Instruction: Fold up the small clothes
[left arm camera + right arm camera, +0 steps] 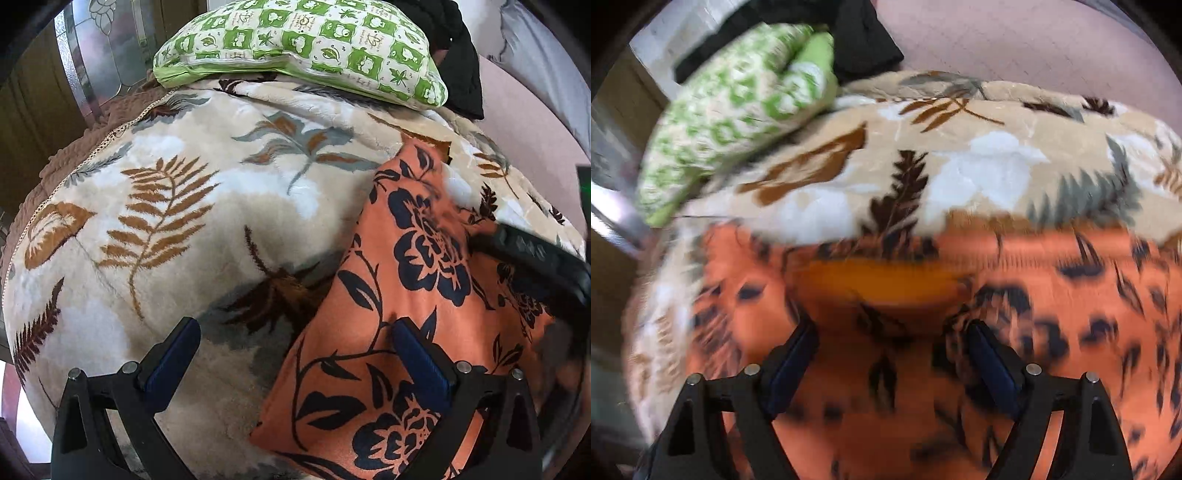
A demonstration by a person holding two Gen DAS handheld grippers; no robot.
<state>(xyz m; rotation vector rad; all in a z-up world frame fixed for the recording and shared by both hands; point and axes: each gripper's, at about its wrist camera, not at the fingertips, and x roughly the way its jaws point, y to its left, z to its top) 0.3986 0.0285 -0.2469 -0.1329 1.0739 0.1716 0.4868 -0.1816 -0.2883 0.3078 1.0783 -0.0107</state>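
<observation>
The left gripper [295, 354] had its jaws wide apart with nothing held; one blue finger [417, 362] hung over the orange flowered cloth [406, 295]. The right gripper [890, 354] was open and empty too, right over the cloth [1052, 314], so it looked nearer. The cloth lay long, from the near edge of the leafy blanket [184, 206] up toward the green pillow [303, 48]
</observation>
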